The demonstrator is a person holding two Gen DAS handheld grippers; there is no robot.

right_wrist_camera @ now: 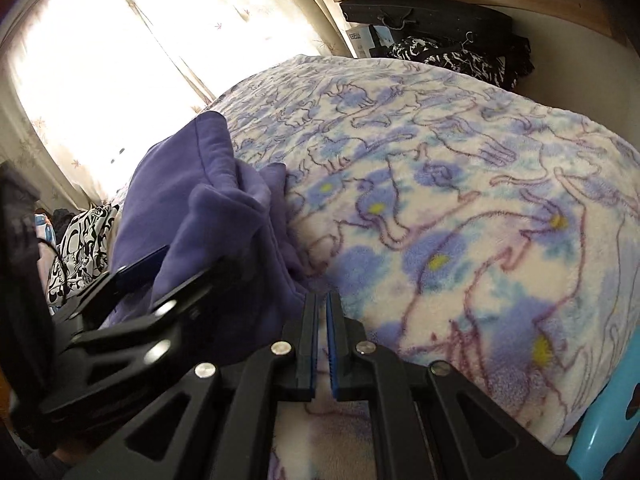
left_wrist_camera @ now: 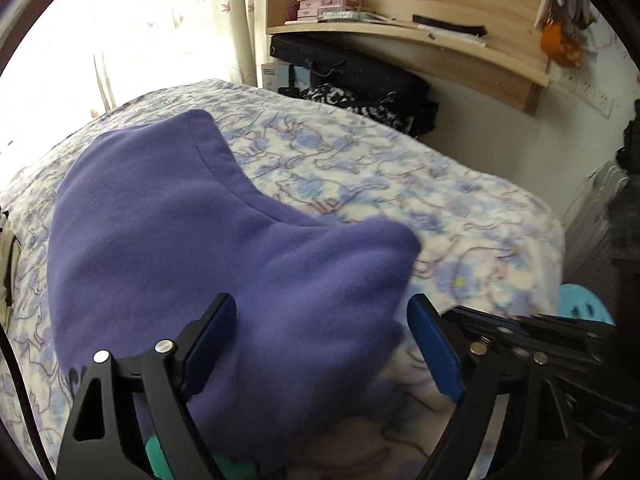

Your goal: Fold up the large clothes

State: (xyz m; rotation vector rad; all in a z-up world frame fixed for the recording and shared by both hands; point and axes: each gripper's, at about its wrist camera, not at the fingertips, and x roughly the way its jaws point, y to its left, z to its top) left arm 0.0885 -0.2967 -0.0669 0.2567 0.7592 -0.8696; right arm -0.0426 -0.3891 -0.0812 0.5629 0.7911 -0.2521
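The soft purple fleece garment (left_wrist_camera: 192, 240) lies bunched on the fluffy white blanket with blue and purple cat drawings (left_wrist_camera: 400, 184). It spreads out ahead of the left gripper (left_wrist_camera: 320, 344) and off to its left side.

The left gripper is wide open, with one blue pad on each side of a fat lump of purple cloth. It is not pinching yet. To do this well, I think it should slide a bit further over the lump and then squeeze, so it grabs every layer and none slips out.

The right gripper (right_wrist_camera: 322, 300) has its two fingers almost pressed together, and nothing is between them. The purple cloth sits just to its left, and bare blanket lies in front. It should probably open up and take a cloth edge too, so both sides lift evenly.
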